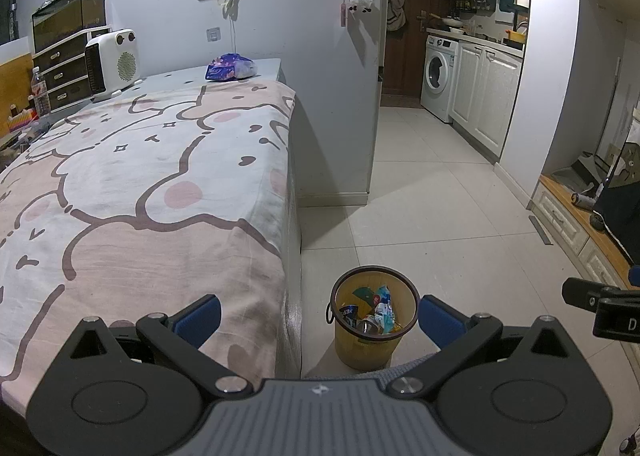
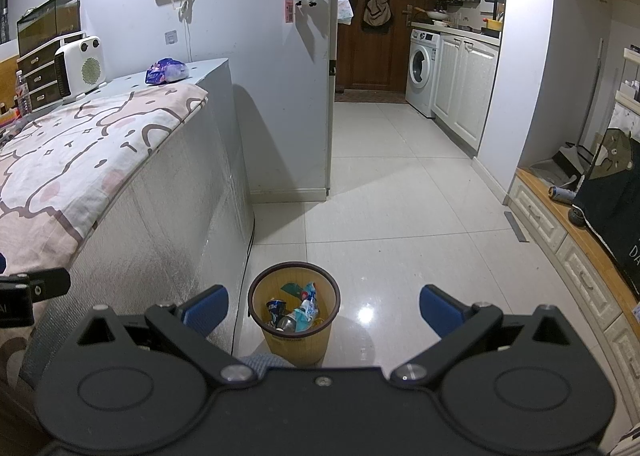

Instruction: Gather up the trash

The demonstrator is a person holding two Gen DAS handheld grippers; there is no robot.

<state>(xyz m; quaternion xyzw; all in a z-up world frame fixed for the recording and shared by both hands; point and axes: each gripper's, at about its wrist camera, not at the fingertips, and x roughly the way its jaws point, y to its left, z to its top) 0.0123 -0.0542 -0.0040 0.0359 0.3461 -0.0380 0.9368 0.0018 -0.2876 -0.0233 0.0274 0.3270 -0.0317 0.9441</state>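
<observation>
Both claws hang spread and empty: the left gripper (image 1: 320, 316) and the right gripper (image 2: 324, 308), blue pads wide apart; the yellow translucent wastebasket (image 2: 294, 308) stands on the glossy tile floor (image 2: 400, 216) just beside the bed's grey base, already holding a crushed can (image 2: 276, 308) and crinkled plastic wrappers (image 2: 308, 306). On the ledge past the pink cartoon bedsheet (image 1: 140, 176) lies a purple snack bag (image 1: 231, 67), probably the next trash; I judge it light, soft, crackly and slippery, best pinched at a crimped end; the can is stiff and thin.
</observation>
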